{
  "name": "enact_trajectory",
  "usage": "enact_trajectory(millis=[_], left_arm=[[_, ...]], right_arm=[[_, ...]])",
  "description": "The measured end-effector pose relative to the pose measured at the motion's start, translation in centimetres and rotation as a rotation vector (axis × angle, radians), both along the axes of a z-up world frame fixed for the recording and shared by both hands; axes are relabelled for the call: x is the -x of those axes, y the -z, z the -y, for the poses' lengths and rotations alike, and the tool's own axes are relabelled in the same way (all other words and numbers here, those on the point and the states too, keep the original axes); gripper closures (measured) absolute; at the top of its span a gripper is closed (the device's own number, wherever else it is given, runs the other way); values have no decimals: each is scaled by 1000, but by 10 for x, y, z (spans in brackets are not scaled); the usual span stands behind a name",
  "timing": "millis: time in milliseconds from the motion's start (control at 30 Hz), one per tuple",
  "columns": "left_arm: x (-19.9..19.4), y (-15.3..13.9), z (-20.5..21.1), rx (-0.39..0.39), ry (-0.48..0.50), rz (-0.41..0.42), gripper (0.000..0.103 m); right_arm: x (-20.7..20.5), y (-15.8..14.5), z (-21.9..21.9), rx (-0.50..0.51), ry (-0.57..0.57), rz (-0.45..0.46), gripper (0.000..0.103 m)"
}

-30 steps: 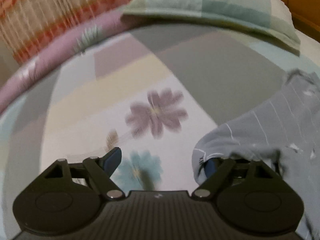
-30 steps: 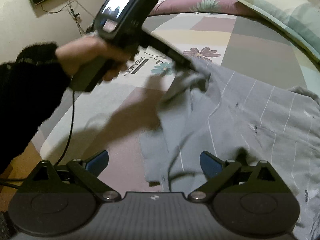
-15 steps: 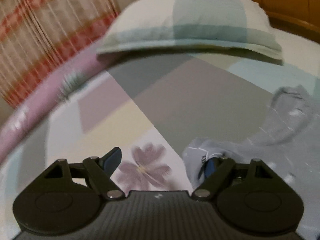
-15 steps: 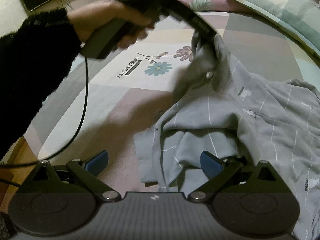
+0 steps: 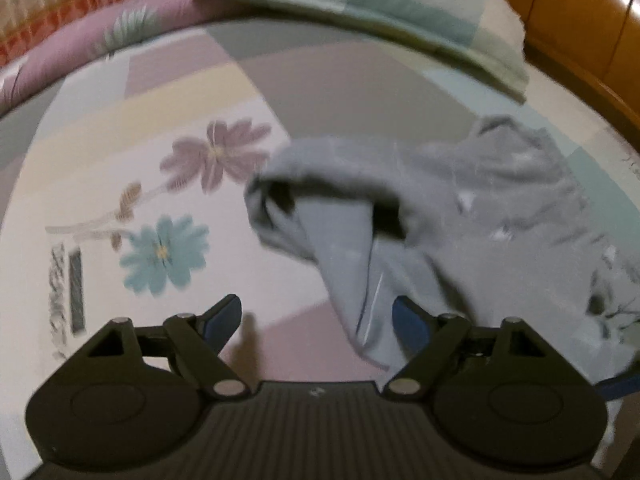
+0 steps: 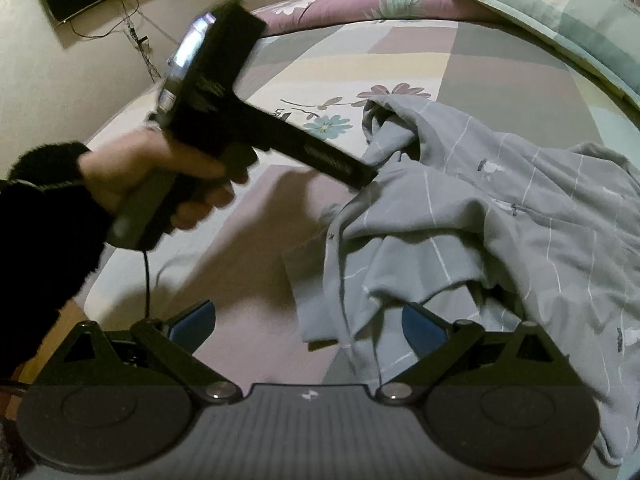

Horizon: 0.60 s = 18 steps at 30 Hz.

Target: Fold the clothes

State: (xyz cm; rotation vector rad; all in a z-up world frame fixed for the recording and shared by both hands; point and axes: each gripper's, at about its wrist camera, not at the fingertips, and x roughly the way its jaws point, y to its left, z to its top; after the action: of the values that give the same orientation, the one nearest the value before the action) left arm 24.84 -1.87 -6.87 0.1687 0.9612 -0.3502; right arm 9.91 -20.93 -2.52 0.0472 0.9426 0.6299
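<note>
Where the grey shirt (image 6: 500,216) lies, on the right half of a patchwork bedspread (image 6: 360,64) printed with flowers, it is crumpled and not yet folded. No box, basket or other container is seen in either view. The shirt is pale grey with thin white lines and a few small dark and white marks. Its near edge lies bunched in loose folds, and one sleeve (image 5: 320,192) is thrown toward the flower print, its cuff showing a dark opening.

The left gripper (image 5: 318,316) stands with its jaws wide apart. A hanging fold of the shirt lies between them, close to the right blue pad (image 5: 408,320), but whether that pad touches the cloth cannot be told; the view is blurred. In the right wrist view the left hand (image 6: 168,176), in a black sleeve (image 6: 44,216), holds this tool by its handle, with its tip at the shirt's left edge.

The right gripper (image 6: 308,324) is likewise wide open, with the shirt's near hem between its pads and nothing clamped. A green and cream pillow (image 5: 380,12) lies at the far side of the bed, apart from the shirt.
</note>
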Motion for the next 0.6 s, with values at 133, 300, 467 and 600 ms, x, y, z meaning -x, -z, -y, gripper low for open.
enact_trajectory(millis=[133,300,467,600], left_arm=[[-6,9,-4,68,-69,22,19],[-19,11,3,95,-110,58,18],[-20,13,10,-21,-151,89,10],[-17,5,-9,-149,-221,160,11]], right_arm=[[6,0,-1,0,4,-7,1],[10,2,-4,-1,3,-9,1],[13,3,-4,11,1,-2,1],[14,3,2,15,19,9,2]])
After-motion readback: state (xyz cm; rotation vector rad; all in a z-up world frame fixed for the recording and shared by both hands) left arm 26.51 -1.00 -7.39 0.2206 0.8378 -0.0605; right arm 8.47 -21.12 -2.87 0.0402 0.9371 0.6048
